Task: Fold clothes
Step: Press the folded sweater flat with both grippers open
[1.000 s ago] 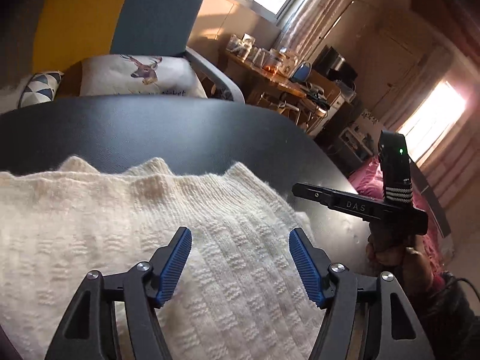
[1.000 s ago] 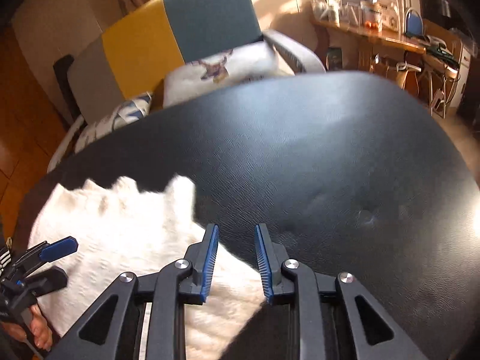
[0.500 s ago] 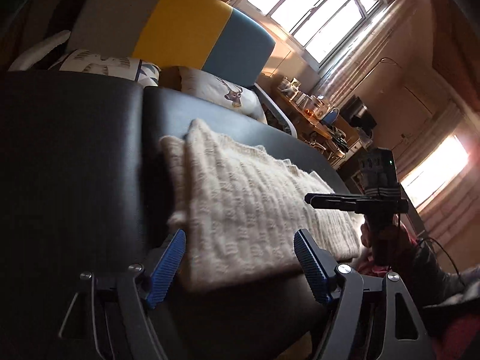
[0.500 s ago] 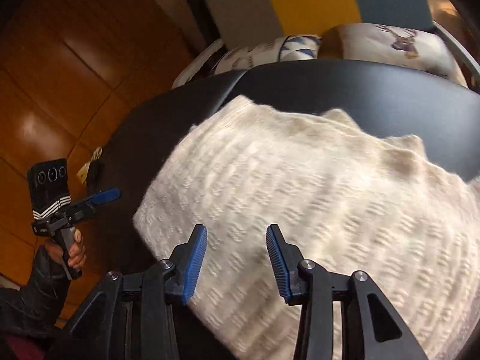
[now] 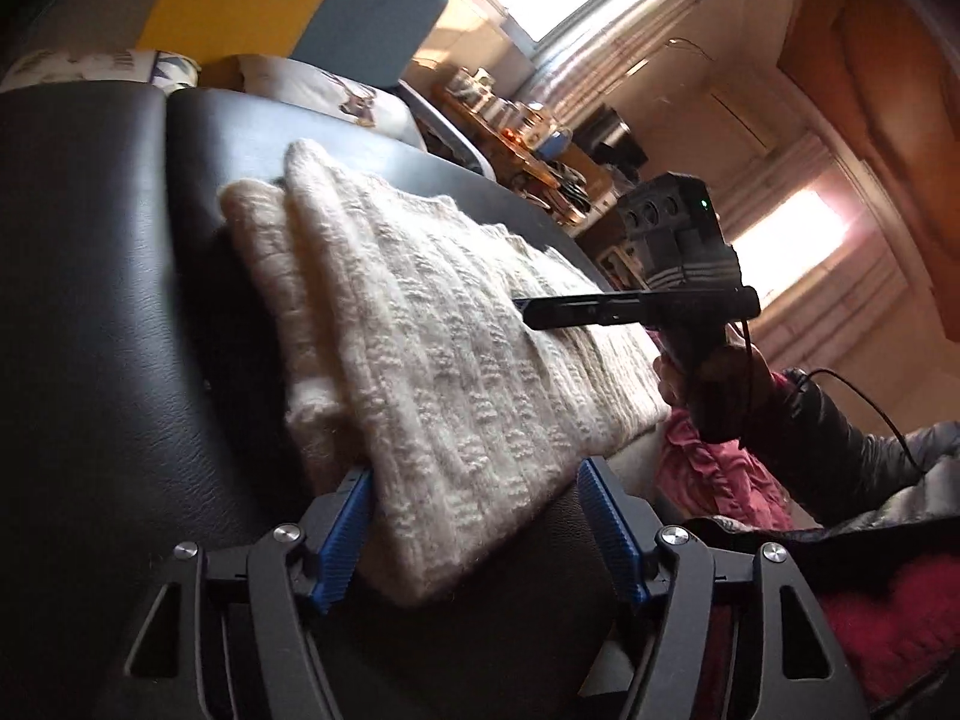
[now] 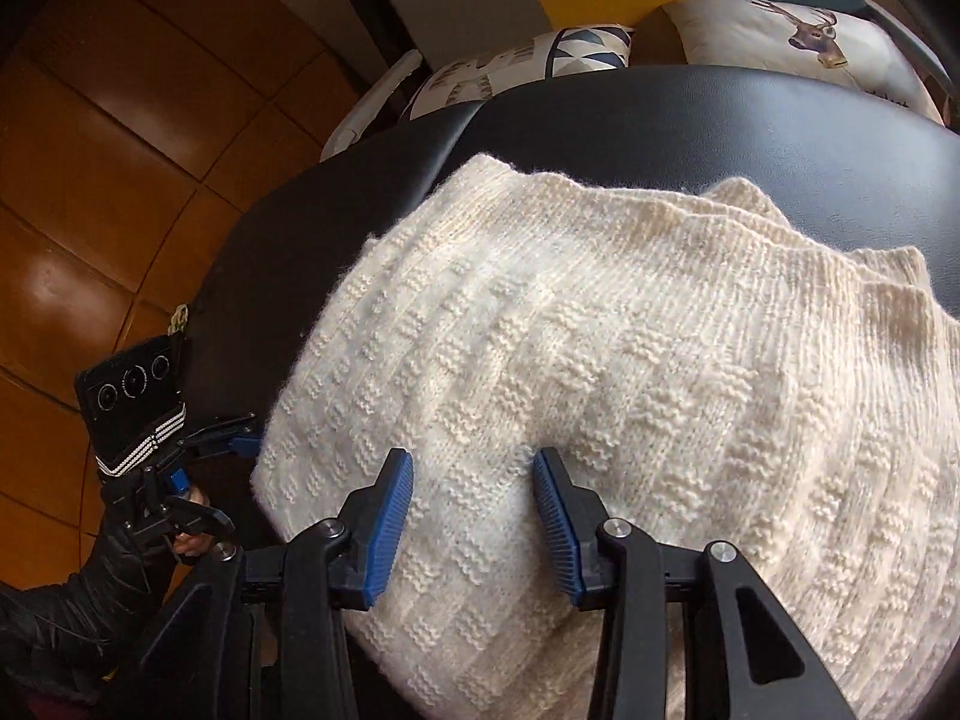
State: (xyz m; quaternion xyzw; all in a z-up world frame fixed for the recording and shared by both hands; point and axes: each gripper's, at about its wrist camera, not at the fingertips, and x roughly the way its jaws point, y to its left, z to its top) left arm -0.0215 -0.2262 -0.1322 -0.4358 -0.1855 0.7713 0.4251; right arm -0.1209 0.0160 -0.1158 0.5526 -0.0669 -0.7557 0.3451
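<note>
While I look along my left tool [image 5: 474,531], its blue-padded fingers [image 5: 345,531] stand spread wide, and the near corner of a folded cream knitted sweater [image 5: 420,360] lies in the gap between them. One pad sits just beside the sweater's edge; I cannot tell whether it touches. The sweater rests on a black padded counter [image 5: 102,300], folded into layers, with a narrower layer showing under its left edge.

Through the right wrist camera, my right tool [image 6: 473,525] is also spread apart, its fingers low over the sweater's [image 6: 600,360] textured top surface; the right pad seems to press into the knit, making a small dimple. No fabric is pinched. The same tool [image 5: 636,306] appears in the left view, held in a hand [image 5: 714,390] with a dark sleeve, above the sweater's far side.

Beyond the counter's [image 6: 660,114] far edge lie a cushion printed with a deer [image 6: 798,42] and a patterned cushion [image 6: 522,69], before a yellow and blue chair back [image 5: 288,0].
</note>
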